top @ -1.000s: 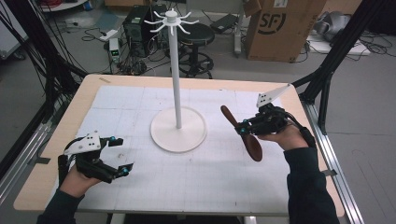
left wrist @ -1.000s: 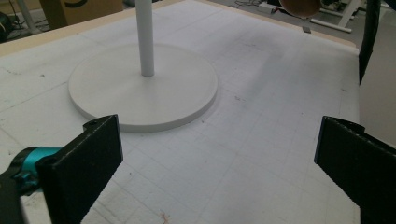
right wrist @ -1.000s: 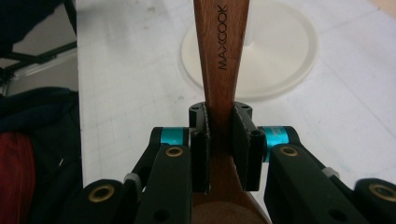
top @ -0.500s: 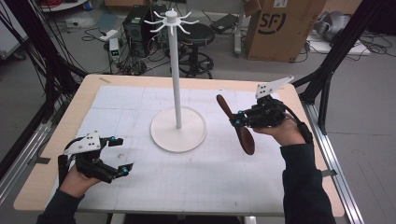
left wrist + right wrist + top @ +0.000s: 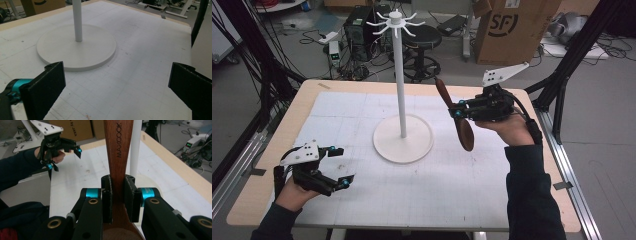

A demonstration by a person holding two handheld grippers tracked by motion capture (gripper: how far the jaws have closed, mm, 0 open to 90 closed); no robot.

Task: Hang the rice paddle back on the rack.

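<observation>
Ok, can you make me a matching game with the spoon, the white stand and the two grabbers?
Things:
1. wooden spoon
2. white stand
3. left gripper
4. right gripper

States:
A. jaws wide open, nothing between them
B. stands upright in the middle of the table
C. lifted in the air, clamped by its handle
D. jaws shut on the handle

Pairs: 1-C, 2-B, 3-A, 4-D

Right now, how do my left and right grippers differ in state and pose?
The left gripper is open and holds nothing, its jaws spread wide; the right gripper is shut on the wooden spoon. The left one sits low by the table's near left corner; the right one is raised to the right of the white stand. Both have black jaws, teal fittings and a grey plate on top.
</observation>
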